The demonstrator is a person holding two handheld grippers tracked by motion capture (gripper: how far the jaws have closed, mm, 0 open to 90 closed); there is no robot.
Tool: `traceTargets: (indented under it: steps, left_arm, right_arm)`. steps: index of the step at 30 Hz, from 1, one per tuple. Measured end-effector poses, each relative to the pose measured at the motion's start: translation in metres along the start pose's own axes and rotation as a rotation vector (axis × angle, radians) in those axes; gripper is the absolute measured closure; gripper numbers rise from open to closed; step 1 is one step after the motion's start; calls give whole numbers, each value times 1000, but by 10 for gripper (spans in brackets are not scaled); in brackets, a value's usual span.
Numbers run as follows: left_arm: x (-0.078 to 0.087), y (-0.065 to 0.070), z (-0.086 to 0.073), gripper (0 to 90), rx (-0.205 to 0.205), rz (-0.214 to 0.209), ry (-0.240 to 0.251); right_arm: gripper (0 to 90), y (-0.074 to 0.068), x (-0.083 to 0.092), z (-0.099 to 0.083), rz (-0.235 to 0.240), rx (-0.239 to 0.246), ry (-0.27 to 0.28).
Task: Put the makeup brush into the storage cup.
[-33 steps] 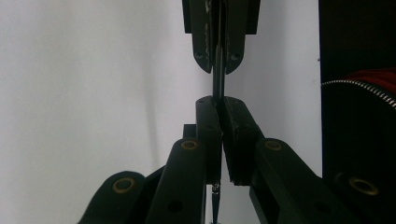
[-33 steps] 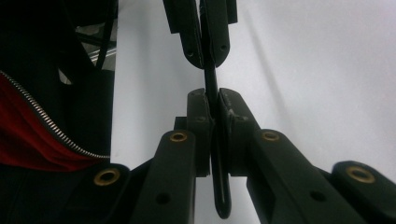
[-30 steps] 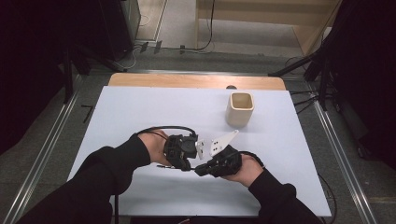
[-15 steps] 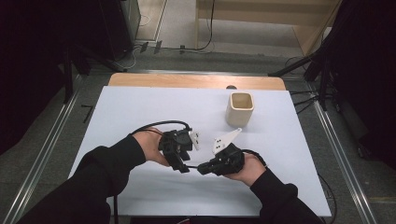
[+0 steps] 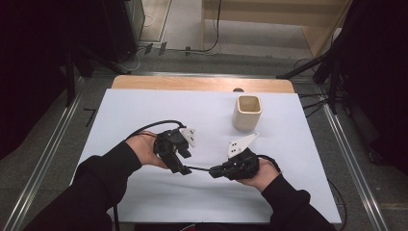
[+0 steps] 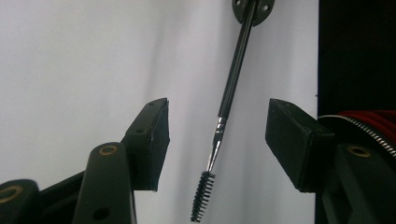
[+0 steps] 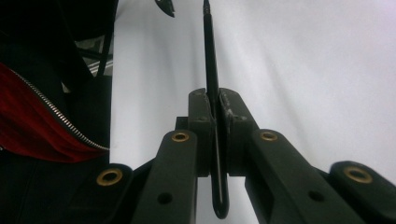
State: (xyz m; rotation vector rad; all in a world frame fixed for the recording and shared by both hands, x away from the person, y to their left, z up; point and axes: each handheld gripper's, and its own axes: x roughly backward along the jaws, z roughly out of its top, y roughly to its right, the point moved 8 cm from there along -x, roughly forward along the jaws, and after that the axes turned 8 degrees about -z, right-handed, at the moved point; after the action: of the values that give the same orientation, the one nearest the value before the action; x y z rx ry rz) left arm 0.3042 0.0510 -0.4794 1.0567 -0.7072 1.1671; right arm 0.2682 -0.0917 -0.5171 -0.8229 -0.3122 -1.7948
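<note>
A thin black brush [image 5: 197,169] with a small bristled spiral tip runs level between my two grippers over the white table. My right gripper [image 5: 215,172] is shut on its handle; in the right gripper view the handle [image 7: 208,46] is pinched between the two pads [image 7: 201,109]. My left gripper [image 5: 184,170] is open, and its jaws have just been opening. In the left gripper view the brush [image 6: 229,93] hangs free between the spread jaws, its bristle tip [image 6: 201,196] touching neither pad.
A cream square cup [image 5: 247,112] stands upright at the back right of the white sheet [image 5: 144,110]. A wooden table edge [image 5: 202,83] runs along the far side. Metal rails flank the table on both sides.
The left gripper's jaws have spread apart and let go of the brush, and that hand has drawn a little to the left. The right gripper keeps hold of the handle.
</note>
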Motion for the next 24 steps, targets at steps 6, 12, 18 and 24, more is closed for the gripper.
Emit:
traceTargets:
  steps: [6, 12, 18, 24]
  left_arm:
    - [-2, 2, 1, 478, -21, -4, 16]
    - [-4, 4, 5, 546, -40, -19, 40]
    - [-7, 6, 6, 634, -50, -36, 36]
    - [-11, 7, 6, 757, -67, -55, 14]
  right_arm:
    - [859, -3, 3, 0, 0, 3, 37]
    - [859, -6, 3, 2, 4, 14, 73]
    - [859, -5, 3, 4, 11, 5, 97]
    - [859, -7, 3, 4, 32, 2, 105]
